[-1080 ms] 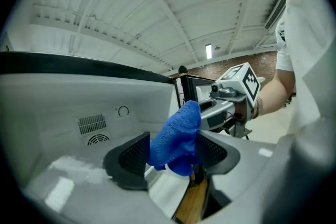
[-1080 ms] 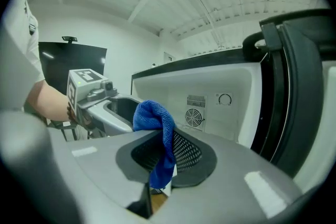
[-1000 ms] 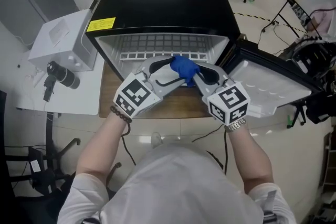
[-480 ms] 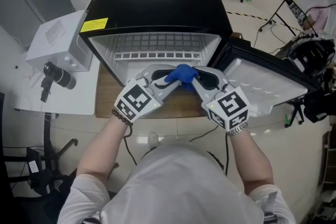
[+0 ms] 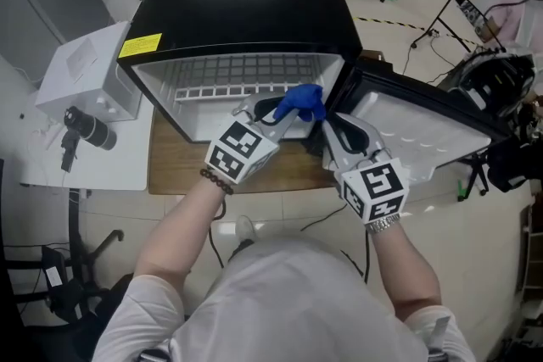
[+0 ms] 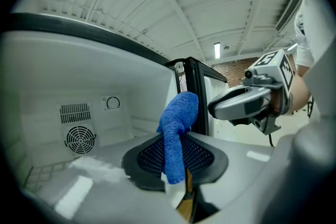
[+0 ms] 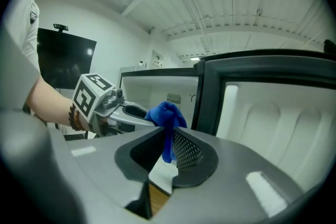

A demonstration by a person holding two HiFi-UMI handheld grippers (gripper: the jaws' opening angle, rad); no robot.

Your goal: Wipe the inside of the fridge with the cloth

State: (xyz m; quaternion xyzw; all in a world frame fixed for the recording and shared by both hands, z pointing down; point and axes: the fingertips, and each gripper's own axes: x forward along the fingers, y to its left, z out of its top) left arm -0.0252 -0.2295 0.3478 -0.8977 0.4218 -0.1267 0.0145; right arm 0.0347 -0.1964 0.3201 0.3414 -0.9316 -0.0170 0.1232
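Note:
A black mini fridge (image 5: 246, 4) stands open, white inside, with a wire shelf (image 5: 246, 68) and its door (image 5: 424, 131) swung out to the right. At the fridge mouth, near the hinge side, my left gripper (image 5: 293, 113) holds the blue cloth (image 5: 303, 100). Its jaws have just been closing, and in the left gripper view the cloth (image 6: 176, 134) is pinched between them. My right gripper (image 5: 325, 119) sits just right of it. Its jaws have just been opening, and a tail of the cloth (image 7: 168, 136) hangs loosely in the gap between them.
A white box (image 5: 85, 72) and a black cylindrical device (image 5: 85, 131) sit left of the fridge. The fridge rests on a wooden board (image 5: 182, 165). Office chairs and stands crowd the floor at the back and right. A fan grille (image 6: 80, 138) is on the fridge's back wall.
Both grippers have shifted right, toward the door hinge, carrying the cloth along. The left jaws went from wide open to closed on the cloth. The right jaws loosened.

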